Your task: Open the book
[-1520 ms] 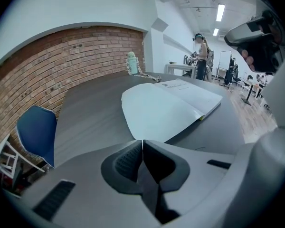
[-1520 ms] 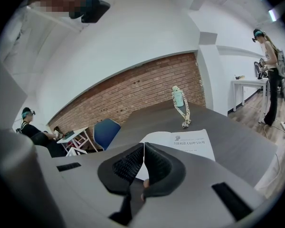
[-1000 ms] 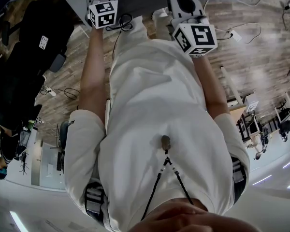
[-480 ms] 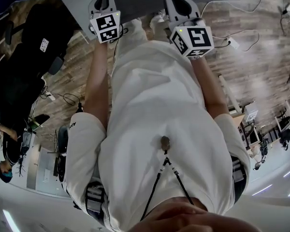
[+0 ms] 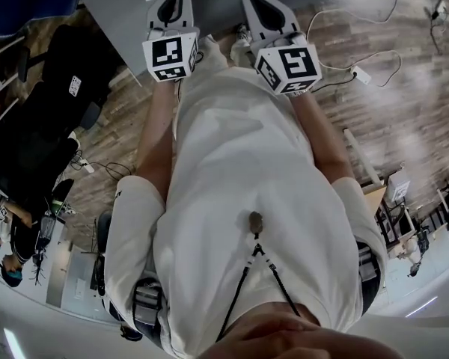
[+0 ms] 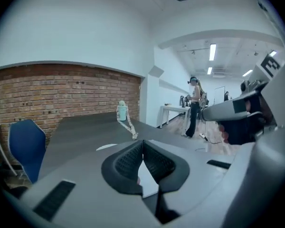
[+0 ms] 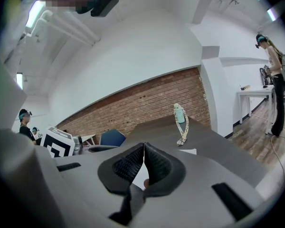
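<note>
Markers (image 5: 169, 57), black-and-white squares, on left gripper (image 6: 142, 142) and right gripper (image 7: 144, 146)

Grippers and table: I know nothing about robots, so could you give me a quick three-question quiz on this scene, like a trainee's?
1. True or false: the left gripper and right gripper hold their jaws wide apart.
2. What stands on the table? A bottle, B laptop, C lamp.
3. Fill in: the far wall is made of ___.
Key: 1 false, both are shut and empty; the left one's jaws have just closed. 2 A. 3 brick.
</note>
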